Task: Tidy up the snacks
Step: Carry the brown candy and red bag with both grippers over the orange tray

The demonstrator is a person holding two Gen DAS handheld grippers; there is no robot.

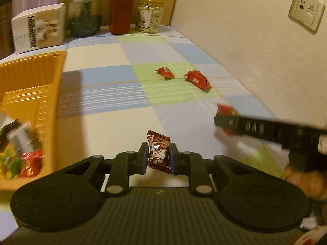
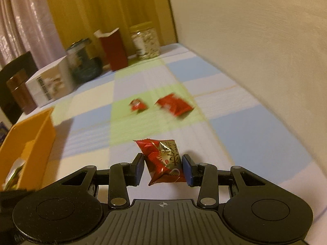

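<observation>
Pinched between the left gripper [image 1: 158, 156] pads is a dark red snack packet [image 1: 158, 153], held upright with its crimped top edge poking above the fingers; the jaws are drawn in nearly as far as they go, and the packet hangs clear of the checked tablecloth [image 1: 114, 110]. Over on the right gripper [image 2: 162, 168], the jaws stand a little wider and clamp a bright red and gold snack packet [image 2: 163, 163], tilted, with its corners sticking out above and below the pads. From the left wrist view that same gripper shows as a blurred black bar at the right edge, a scrap of red at its tip, with part of a hand [image 1: 304, 183] below it.

Further out, two more red packets lie loose on the green square of the cloth, a small one [image 1: 165, 73] and a larger one [image 1: 197, 80] just beside it, apart from each other. An orange bin [image 1: 34, 94] sits at the left with wrapped snacks [image 1: 22, 153] inside. Along the far edge stand a white box [image 1: 38, 28], a dark jar [image 1: 84, 14], a red carton [image 1: 121, 14] and a jar of nuts [image 1: 150, 16]
</observation>
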